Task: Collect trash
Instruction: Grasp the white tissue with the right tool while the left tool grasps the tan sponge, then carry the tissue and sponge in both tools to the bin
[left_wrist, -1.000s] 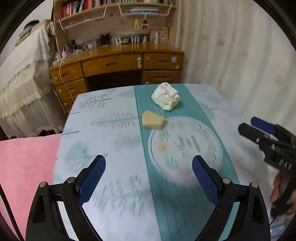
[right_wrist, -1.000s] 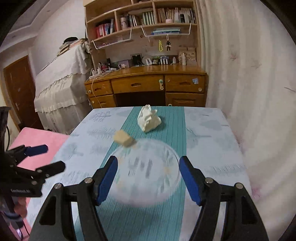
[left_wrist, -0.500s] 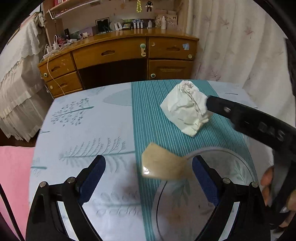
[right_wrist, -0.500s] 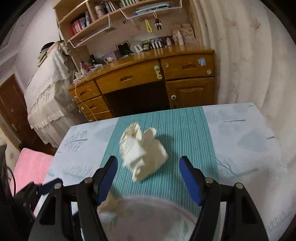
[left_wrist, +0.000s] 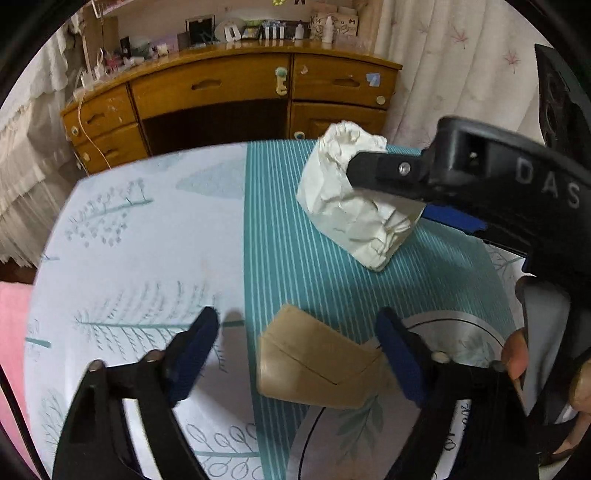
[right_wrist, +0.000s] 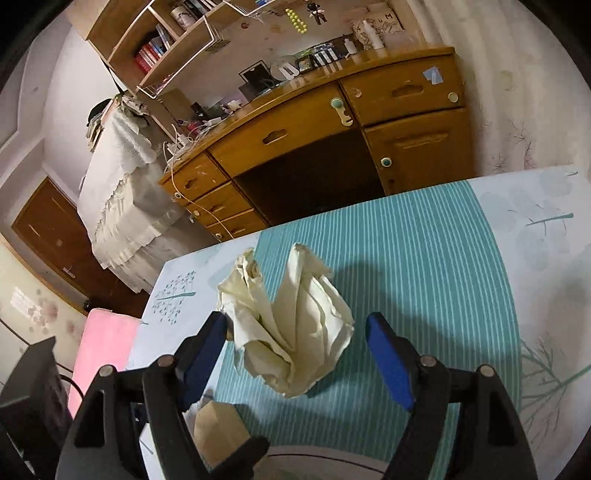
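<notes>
A crumpled white paper wad (left_wrist: 351, 206) lies on the teal striped runner (left_wrist: 273, 229); it also shows in the right wrist view (right_wrist: 291, 328). My right gripper (right_wrist: 295, 347) is open, its blue pads on either side of the wad. A tan folded paper piece (left_wrist: 314, 365) lies at the rim of a clear glass plate (left_wrist: 461, 339). My left gripper (left_wrist: 299, 354) is open with the tan piece between its fingers. The tan piece shows low in the right wrist view (right_wrist: 218, 432). The right gripper's black body (left_wrist: 480, 181) crosses the left wrist view.
The table has a pale leaf-print cloth (left_wrist: 140, 251). A wooden desk (left_wrist: 229, 99) with drawers stands beyond the far edge. A pink seat (right_wrist: 103, 347) is at the left. A curtain (left_wrist: 461, 74) hangs on the right.
Both grippers moved forward and down. The right one now brackets the white wad; the left one now brackets the tan piece. Both stay open.
</notes>
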